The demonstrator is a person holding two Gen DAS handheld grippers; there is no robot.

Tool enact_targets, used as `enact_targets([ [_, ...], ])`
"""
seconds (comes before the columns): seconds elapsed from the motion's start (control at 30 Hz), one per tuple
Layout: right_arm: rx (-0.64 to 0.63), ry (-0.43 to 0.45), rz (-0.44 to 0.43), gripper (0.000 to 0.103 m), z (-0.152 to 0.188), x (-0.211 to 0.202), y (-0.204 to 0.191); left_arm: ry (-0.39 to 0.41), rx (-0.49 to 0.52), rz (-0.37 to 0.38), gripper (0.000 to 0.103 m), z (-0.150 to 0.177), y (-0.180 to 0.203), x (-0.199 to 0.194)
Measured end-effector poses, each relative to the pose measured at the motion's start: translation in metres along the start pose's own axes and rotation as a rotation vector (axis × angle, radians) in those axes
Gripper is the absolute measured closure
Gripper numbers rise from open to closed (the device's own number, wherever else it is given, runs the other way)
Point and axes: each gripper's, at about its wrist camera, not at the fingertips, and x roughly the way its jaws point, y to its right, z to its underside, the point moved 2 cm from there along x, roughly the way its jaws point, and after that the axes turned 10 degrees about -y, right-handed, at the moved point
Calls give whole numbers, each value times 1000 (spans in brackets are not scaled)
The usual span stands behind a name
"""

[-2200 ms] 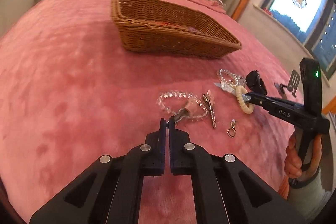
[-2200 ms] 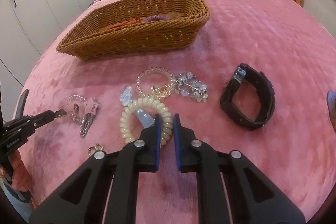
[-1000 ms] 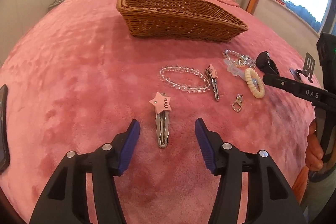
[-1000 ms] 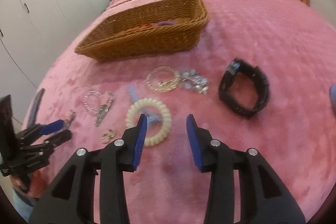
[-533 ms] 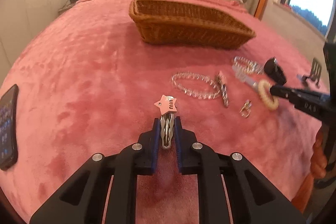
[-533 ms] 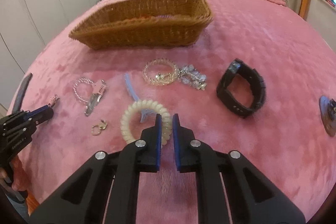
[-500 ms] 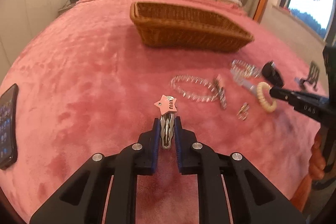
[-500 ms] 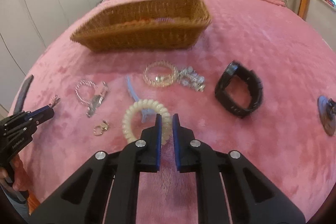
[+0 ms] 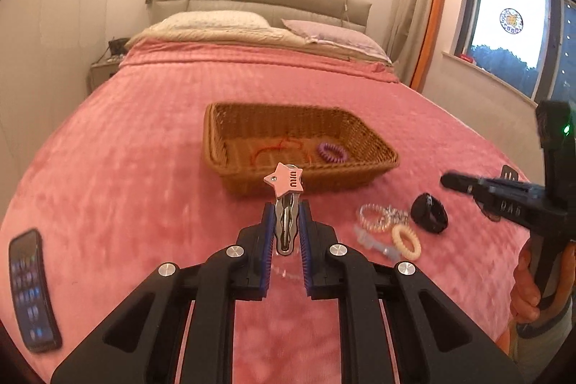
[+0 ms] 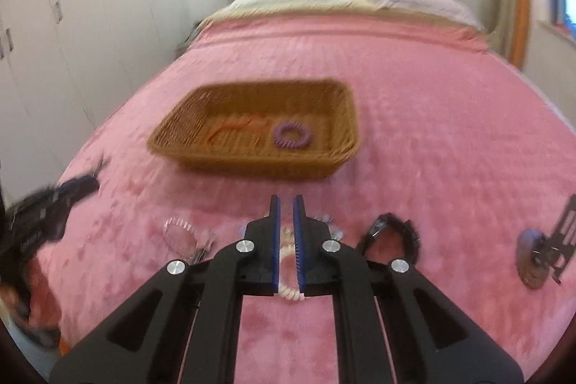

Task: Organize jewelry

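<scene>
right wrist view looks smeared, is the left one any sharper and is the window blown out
Right wrist view: motion blur smears the wicker basket and the left gripper. Left wrist view: sharper, the star hair clip is crisp, though the right gripper blurs; the window is overexposed.

star hair clip: "miu" | right claw body: "das"

The right wrist view is motion-blurred, so the weave of the basket ahead of the right tool smears. The cream coil hair tie shows only as a short arc between its 2 pads, the rest hidden behind the tool. At far left, the left tool is a dark smear.
</scene>
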Motion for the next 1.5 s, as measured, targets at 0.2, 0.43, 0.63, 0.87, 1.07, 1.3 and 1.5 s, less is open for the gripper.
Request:
enact_targets([
  [0.2, 70, -135, -54, 95, 33, 45, 26, -45, -7, 37, 91, 12, -1, 19],
  [0.43, 126, -146, -133, 93, 40, 57, 37, -80, -12, 73, 91, 23, -4, 28],
  [0.63, 91, -98, -75, 35, 41, 49, 35, -121, -48, 93, 91, 37, -15, 39],
  [0.87, 76, -197, -26, 55, 42, 69, 32, -133, -93, 98, 91, 54, -30, 38],
  [1.07, 83, -228, 44, 67, 35, 90, 34, -204, -95, 80, 90, 85, -36, 42],
  [1.3, 4, -204, 115, 85, 41, 88, 15, -265, -38, 61, 60, 103, -30, 33],
  [1.5, 9, -205, 98, 89, 45, 83, 17, -274, 13, -88, 53, 97, -29, 31],
])
